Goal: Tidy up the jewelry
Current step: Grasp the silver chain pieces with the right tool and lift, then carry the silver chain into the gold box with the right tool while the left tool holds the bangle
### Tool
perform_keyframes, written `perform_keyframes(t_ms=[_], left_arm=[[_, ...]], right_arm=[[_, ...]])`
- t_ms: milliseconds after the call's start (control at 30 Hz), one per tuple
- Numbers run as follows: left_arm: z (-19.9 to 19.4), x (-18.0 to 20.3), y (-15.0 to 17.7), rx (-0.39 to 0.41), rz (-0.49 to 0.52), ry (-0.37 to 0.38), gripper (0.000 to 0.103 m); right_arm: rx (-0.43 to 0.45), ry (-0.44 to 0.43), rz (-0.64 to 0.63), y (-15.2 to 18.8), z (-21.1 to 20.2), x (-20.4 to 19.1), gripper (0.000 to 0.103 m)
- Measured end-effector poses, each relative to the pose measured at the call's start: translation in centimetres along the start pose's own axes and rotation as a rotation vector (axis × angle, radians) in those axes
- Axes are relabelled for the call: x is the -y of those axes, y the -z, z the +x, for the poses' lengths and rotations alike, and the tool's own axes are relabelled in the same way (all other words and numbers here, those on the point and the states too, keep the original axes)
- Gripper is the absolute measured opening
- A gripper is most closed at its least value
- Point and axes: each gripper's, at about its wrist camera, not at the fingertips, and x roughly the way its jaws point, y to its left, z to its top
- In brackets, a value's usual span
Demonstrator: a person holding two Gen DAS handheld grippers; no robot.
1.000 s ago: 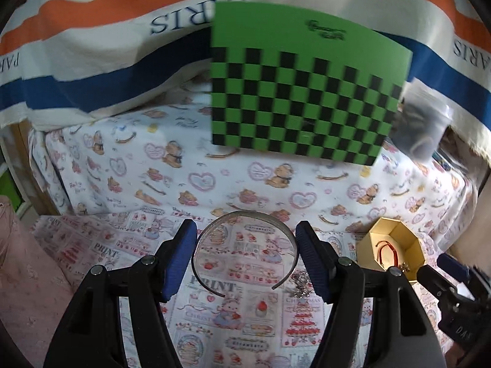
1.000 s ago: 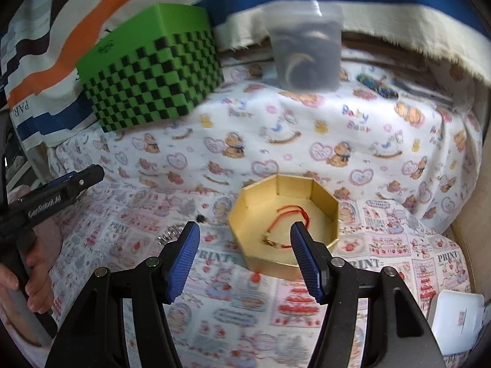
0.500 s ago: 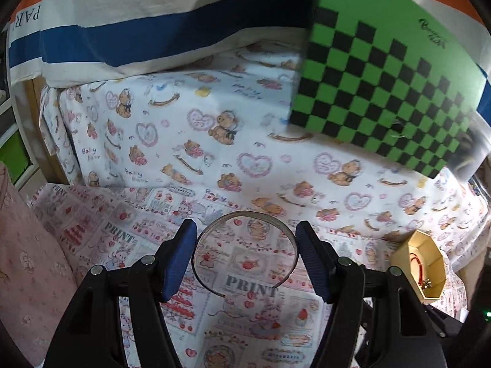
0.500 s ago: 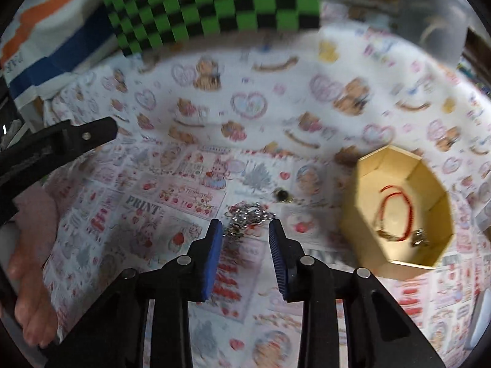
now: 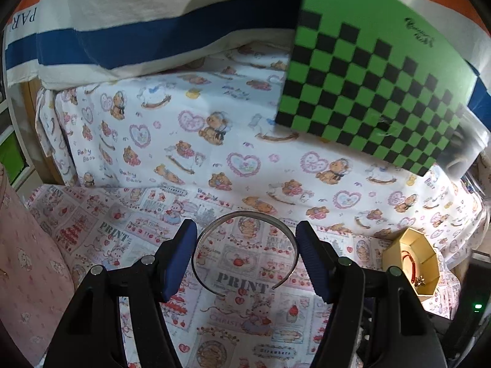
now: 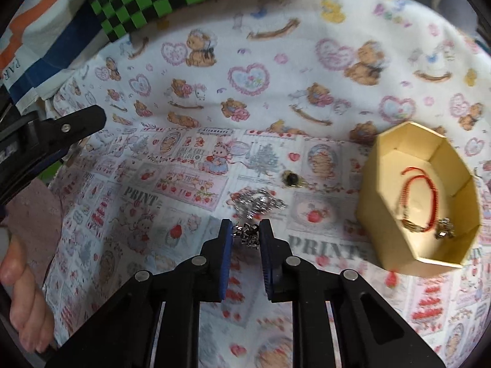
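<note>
A: Left wrist view: left claw [image 5: 245,256] spread wide, a thin silver bangle [image 5: 245,253] sitting between the blue pads [image 5: 181,260]. Contact?

B: Bangle looks to touch both pads, open end toward the camera. Can't tell whether it's lifted or lying on the printed cloth [image 5: 122,239]. Gold octagonal box [image 5: 411,265] off to the right, near the frame edge.

A: Right wrist view?

B: Right claw [image 6: 244,239] narrowed, jaws nearly closed around the near end of a silver chain [image 6: 257,204]. A dark link cluster sits in the gap; most of the chain is heaped on the cloth just beyond the tips. Can't confirm the pads are actually pinching it.

A: Box contents?

B: Red cord bracelet [image 6: 419,199] inside, plus a small silver piece [image 6: 445,228] at the near wall (blurry, can't identify). Box stands right of the claw, apart from the chain.

A: Anything else loose?

B: Small dark bead-like item [image 6: 291,179] on the cloth between chain and box. Green-and-black checkered box [image 5: 383,86] at the back on the bear-print sheet [image 5: 184,135]. Other gripper's black arm at the left edge.
</note>
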Motion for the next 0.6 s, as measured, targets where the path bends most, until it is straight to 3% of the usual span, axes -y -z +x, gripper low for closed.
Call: perform_keyframes(t_ms=[433, 600], left_arm=[[-1.5, 3.6, 1.1, 0.05, 0.084, 0.027, 0.065], [-2.3, 3.7, 1.0, 0.11, 0.11, -0.031, 0.065]], right_arm=[[0.237, -0.111, 0.196, 0.1, -11.2, 7.6, 0.019], [0.337, -0.101, 0.257, 0.5, -15.1, 10.8, 0.019]])
